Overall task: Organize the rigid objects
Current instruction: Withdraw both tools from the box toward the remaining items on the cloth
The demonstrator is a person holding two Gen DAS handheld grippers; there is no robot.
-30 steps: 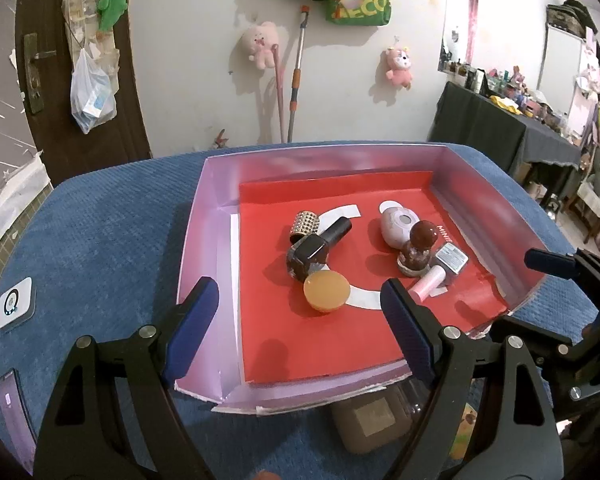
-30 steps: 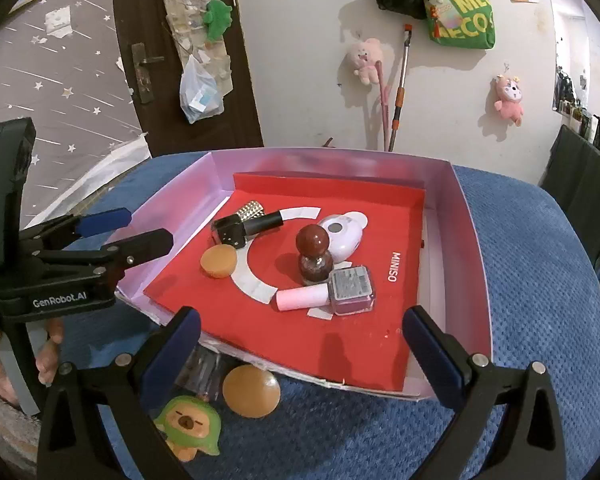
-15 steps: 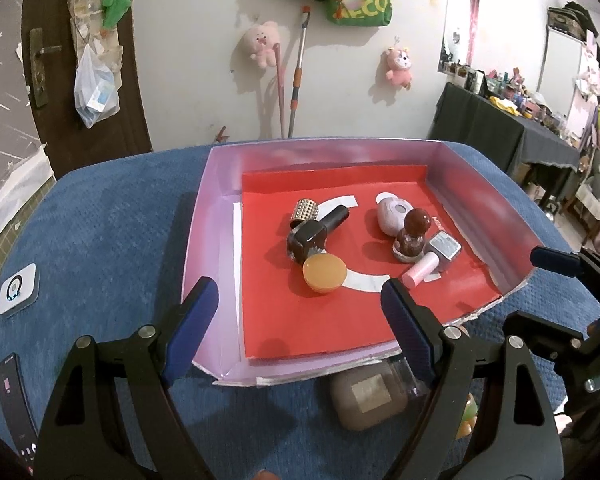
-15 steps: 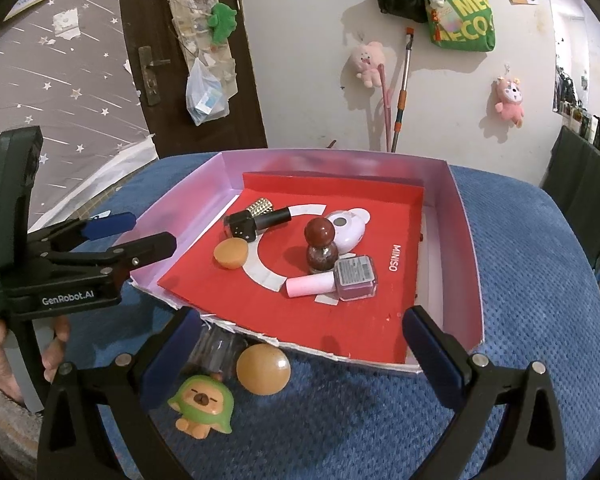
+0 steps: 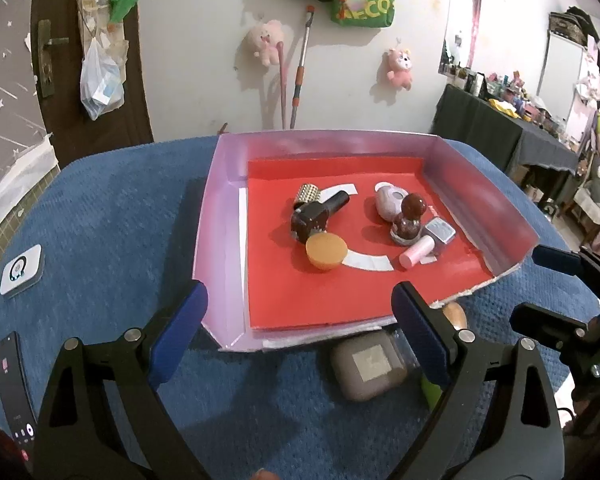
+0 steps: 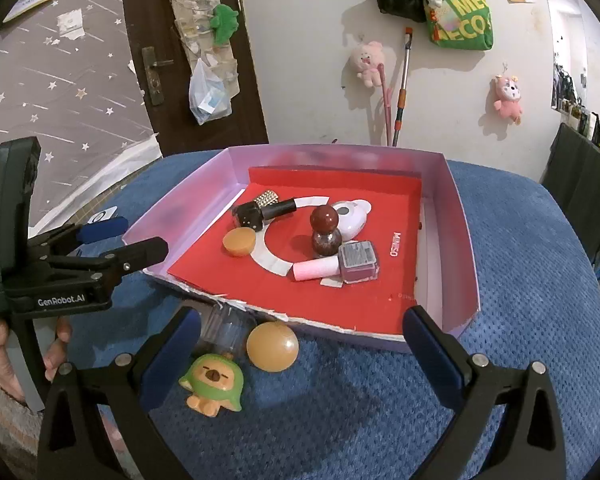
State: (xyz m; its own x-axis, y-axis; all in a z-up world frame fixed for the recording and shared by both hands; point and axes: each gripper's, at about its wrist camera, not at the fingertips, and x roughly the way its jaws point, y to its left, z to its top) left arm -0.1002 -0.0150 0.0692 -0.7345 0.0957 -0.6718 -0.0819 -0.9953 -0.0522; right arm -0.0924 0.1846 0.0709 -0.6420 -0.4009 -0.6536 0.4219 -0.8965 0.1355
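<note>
The left gripper [image 5: 300,320] is opening and the right gripper [image 6: 300,344] stands spread, both empty, just in front of the pink tray [image 6: 466,240]. The round amber ball [image 6: 272,346] and green figurine [image 6: 214,384] lie outside the tray's torn front edge; the ball could roll off if nudged. The blue cushion surface [image 6: 520,320] looks soft, in a cluttered room.
</note>
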